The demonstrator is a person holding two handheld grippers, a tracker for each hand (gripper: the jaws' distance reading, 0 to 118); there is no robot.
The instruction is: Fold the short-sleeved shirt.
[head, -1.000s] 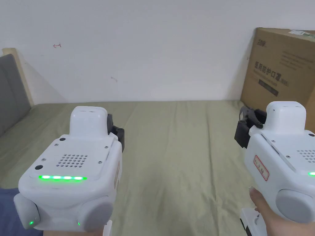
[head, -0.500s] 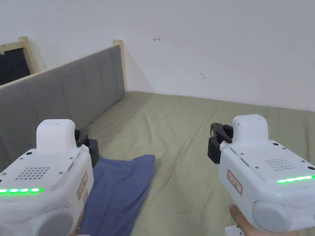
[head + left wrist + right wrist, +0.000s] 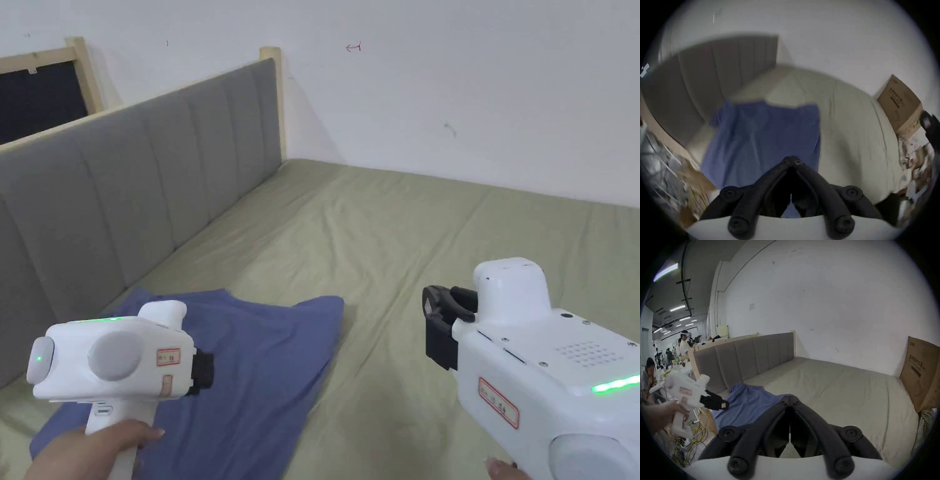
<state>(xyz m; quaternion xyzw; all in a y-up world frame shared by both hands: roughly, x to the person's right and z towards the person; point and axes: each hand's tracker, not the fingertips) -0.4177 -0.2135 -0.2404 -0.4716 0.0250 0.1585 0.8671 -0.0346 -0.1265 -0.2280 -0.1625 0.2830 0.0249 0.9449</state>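
shirt (image 3: 262, 369) blue, rumpled, spread flat on green bed (image 3: 406, 250).

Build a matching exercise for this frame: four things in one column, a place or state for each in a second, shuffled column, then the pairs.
Things
1. blue shirt
2. cardboard box
3. left gripper
4. grey headboard

Places or states
A. stands upright along the bed's left side
B. jaws shut, empty, held above the shirt
C. leans at the bed's far right edge by the wall
D. lies spread on the green sheet near the headboard

Pairs: 1-D, 2-C, 3-B, 4-A
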